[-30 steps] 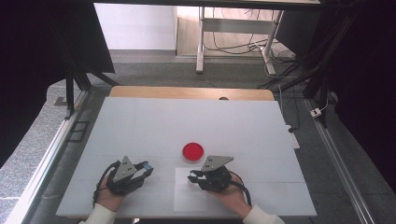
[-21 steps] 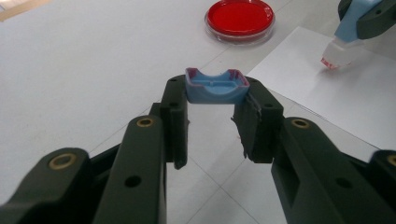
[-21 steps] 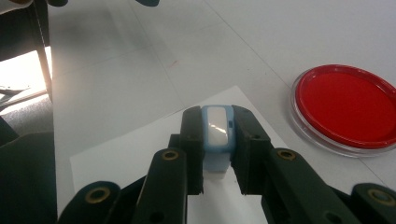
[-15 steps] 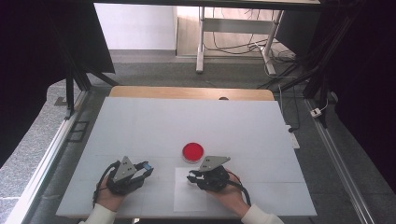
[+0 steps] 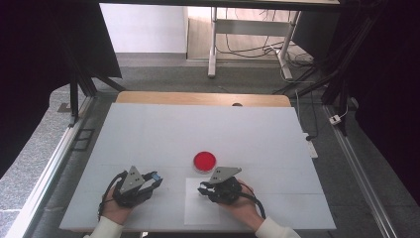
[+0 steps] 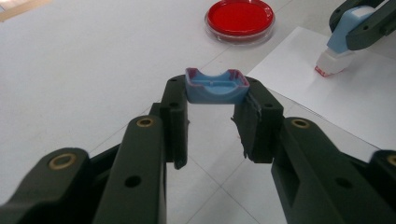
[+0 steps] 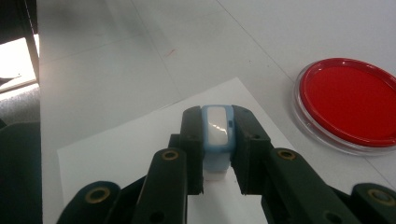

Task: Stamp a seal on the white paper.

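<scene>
- The left gripper [image 6: 212, 109] is clamped on a small blue plastic cap [image 6: 215, 87], a shallow rectangular piece with a scooped rim and traces of red along its edges; the cap sits between the tips of the two black jaws, lifted clear of the table.
- In the high view the left gripper [image 5: 148, 181] sits near the front left of the white table [image 5: 148, 129], just left of the sheet of white paper [image 5: 195, 213].
- The right gripper [image 7: 217, 140] is clenched on a light blue plastic stamp with a white base [image 7: 216, 133], held upright between its jaws.
- The stamp's white lower end [image 6: 330, 64], edged with red, stands on or just above the paper [image 6: 373, 102]; I cannot tell whether it touches.
- In the high view the right gripper [image 5: 207, 189] is over the far part of the paper.
- A round clear dish filled with red [image 5: 204, 161] stands on the table just beyond the paper, near the right gripper and apart from both grippers [image 7: 348, 105].
- The person's hands [image 5: 116, 210] come in from the near edge, in white sleeves.
</scene>
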Motion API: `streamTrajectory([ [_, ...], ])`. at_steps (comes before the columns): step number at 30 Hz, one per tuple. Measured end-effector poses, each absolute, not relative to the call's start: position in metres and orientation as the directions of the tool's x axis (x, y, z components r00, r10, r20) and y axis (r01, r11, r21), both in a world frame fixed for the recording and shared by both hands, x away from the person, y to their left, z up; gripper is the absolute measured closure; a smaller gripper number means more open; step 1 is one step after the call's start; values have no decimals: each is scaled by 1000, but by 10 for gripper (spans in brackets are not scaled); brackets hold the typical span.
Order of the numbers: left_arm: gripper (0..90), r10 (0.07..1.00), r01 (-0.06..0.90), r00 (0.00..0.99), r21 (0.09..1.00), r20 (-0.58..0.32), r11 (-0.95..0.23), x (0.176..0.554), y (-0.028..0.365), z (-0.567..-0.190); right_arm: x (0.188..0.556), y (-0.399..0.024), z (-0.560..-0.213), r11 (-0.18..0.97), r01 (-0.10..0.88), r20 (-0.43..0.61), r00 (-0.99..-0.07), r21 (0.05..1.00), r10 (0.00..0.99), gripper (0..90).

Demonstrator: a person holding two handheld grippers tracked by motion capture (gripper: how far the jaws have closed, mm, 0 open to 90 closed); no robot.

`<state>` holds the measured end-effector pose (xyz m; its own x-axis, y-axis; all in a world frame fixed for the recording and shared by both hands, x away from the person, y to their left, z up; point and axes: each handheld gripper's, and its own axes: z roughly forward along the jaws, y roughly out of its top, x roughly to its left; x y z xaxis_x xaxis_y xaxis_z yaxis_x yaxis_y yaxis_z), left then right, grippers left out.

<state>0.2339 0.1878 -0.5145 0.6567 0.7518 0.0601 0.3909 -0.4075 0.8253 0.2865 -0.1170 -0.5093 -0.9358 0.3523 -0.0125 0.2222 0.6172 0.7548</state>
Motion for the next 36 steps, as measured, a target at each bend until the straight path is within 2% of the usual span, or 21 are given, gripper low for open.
streamTrajectory([
  [36,659,753,389,655,826,64,-409,233,187,-514,282,-112,-513,658,190,-67,-936,728,345,758],
])
